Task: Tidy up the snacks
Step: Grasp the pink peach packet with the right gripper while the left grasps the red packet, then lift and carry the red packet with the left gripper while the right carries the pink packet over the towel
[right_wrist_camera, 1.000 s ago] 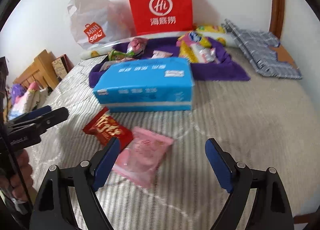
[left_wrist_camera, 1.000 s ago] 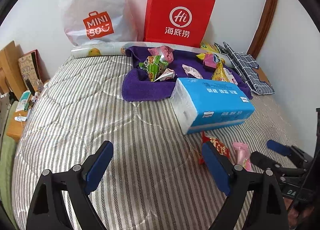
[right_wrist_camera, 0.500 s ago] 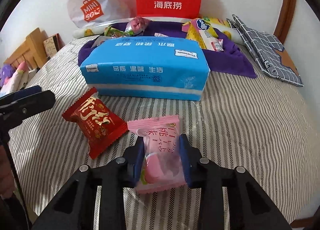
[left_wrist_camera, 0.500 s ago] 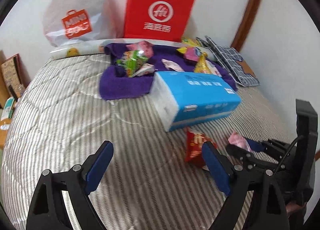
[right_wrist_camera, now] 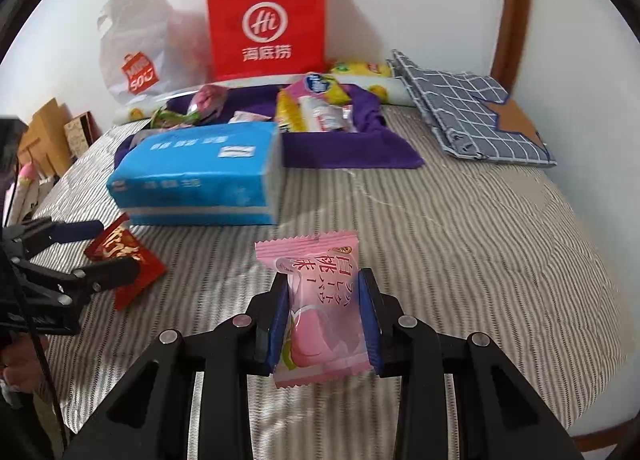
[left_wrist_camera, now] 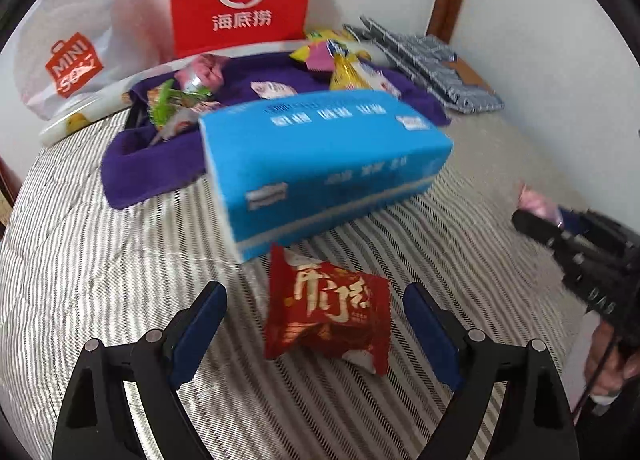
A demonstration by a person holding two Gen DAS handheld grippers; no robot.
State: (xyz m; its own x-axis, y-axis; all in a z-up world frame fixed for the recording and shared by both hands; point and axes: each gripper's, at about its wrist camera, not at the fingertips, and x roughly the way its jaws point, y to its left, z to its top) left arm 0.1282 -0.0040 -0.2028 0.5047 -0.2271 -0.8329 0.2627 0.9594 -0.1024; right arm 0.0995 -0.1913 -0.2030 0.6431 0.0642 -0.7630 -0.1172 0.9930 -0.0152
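My right gripper (right_wrist_camera: 323,314) is shut on a pink snack packet (right_wrist_camera: 320,308) and holds it above the striped bed; the packet also shows at the right edge of the left wrist view (left_wrist_camera: 538,202). My left gripper (left_wrist_camera: 316,324) is open, its fingers on either side of a red snack packet (left_wrist_camera: 328,314) that lies on the bed in front of a blue tissue pack (left_wrist_camera: 320,164). The red packet (right_wrist_camera: 124,256) shows between the left gripper's fingers in the right wrist view. More snacks (right_wrist_camera: 316,108) lie on a purple towel (right_wrist_camera: 352,150) behind the tissue pack.
A red paper bag (right_wrist_camera: 266,22) and a white plastic bag (right_wrist_camera: 138,48) stand against the far wall. A folded checked cloth (right_wrist_camera: 468,116) lies at the back right. A wooden nightstand (right_wrist_camera: 44,136) with small items stands left of the bed.
My right gripper closed on the pink packet and lifted it off the bed. My left gripper moved right and forward until its open fingers bracket the red packet.
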